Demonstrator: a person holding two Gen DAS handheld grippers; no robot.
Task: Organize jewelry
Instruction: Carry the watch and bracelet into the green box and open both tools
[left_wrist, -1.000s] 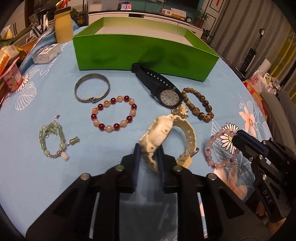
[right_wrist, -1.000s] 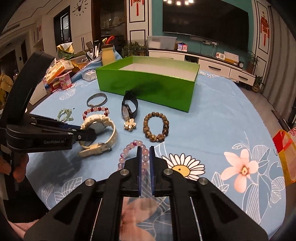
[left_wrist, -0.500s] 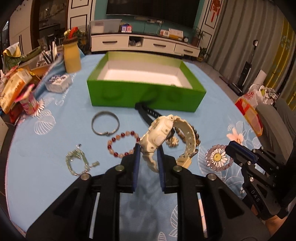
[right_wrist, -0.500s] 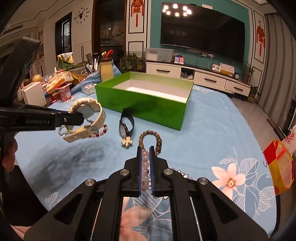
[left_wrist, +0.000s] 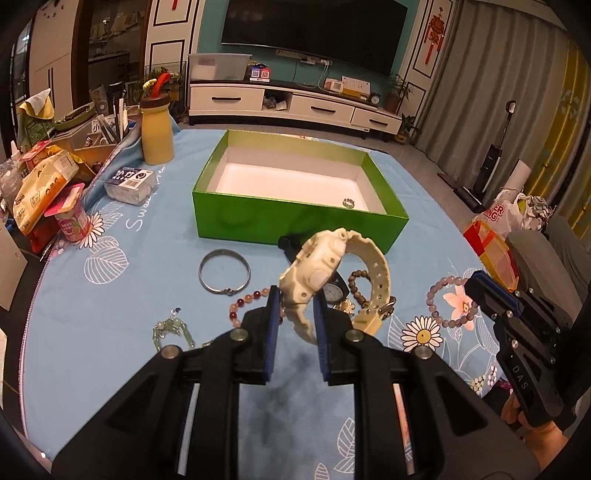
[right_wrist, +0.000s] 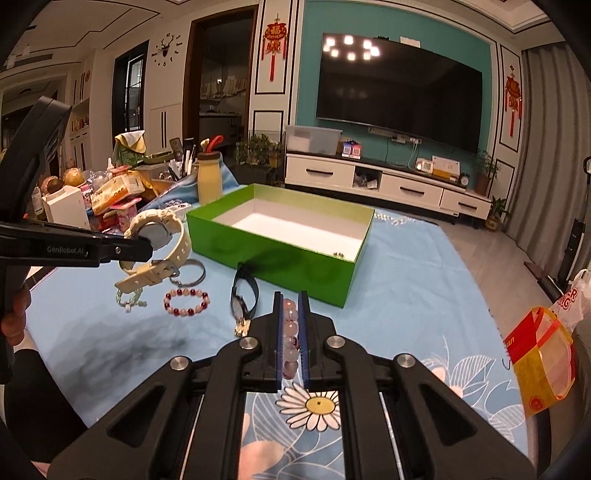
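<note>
Left gripper (left_wrist: 295, 308) fingers clamped on cream watch (left_wrist: 317, 273), lifted clear of the bench (left_wrist: 110, 332); right gripper (right_wrist: 290, 314) fingers pinched narrow on pale bead bracelet (right_wrist: 290, 332), also raised; beyond, on the cloth, silver bangle (left_wrist: 224, 275), red-bead bracelet (right_wrist: 185, 302), black watch (right_wrist: 242, 291); farther, open green box (left_wrist: 295, 221), a small ring (left_wrist: 348, 202) inside.

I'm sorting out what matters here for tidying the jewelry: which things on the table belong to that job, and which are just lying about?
Part of the job:
cream watch
pale bead bracelet
green box
silver bangle
red bead bracelet
black watch
jade charm bracelet

Just lying about:
yellow bottle
snack packets
tissue pack
</note>
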